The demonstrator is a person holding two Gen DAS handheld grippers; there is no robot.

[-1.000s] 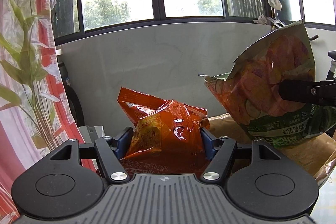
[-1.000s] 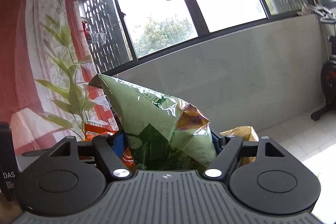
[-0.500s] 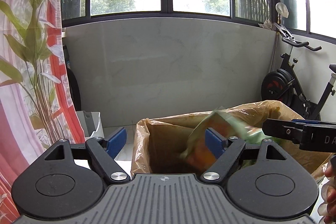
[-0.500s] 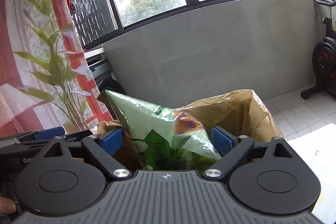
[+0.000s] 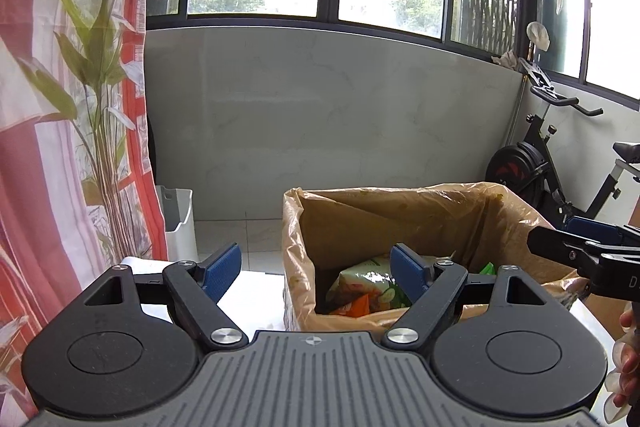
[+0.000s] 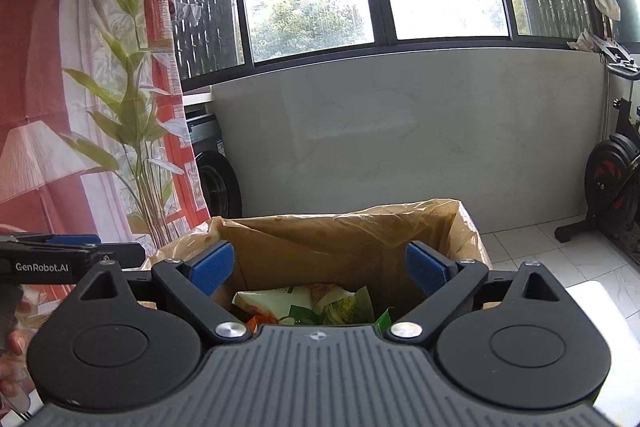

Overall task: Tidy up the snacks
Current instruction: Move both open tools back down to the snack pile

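Observation:
A bin lined with a brown plastic bag (image 5: pixel 400 219) stands ahead; it also shows in the right wrist view (image 6: pixel 340 239). A green snack bag (image 5: pixel 366 285) and an orange snack bag (image 5: pixel 356 308) lie inside it. In the right wrist view the snack bags (image 6: pixel 304 305) lie at the bin's bottom. My left gripper (image 5: pixel 316 269) is open and empty above the bin's near left corner. My right gripper (image 6: pixel 320 267) is open and empty above the bin. The right gripper shows at the right edge of the left wrist view (image 5: pixel 580 247).
A white table surface (image 5: pixel 256 291) lies under the left gripper. A small white bin (image 5: pixel 178 223) stands by the red leaf-patterned curtain (image 5: pixel 60 107). An exercise bike (image 5: pixel 560 171) stands at the right. A grey wall (image 6: pixel 400 131) lies behind, a washing machine (image 6: pixel 212 171) at the left.
Both grippers opened and let go of their snack bags, which fell into the lined bin. Both grippers are now empty above it.

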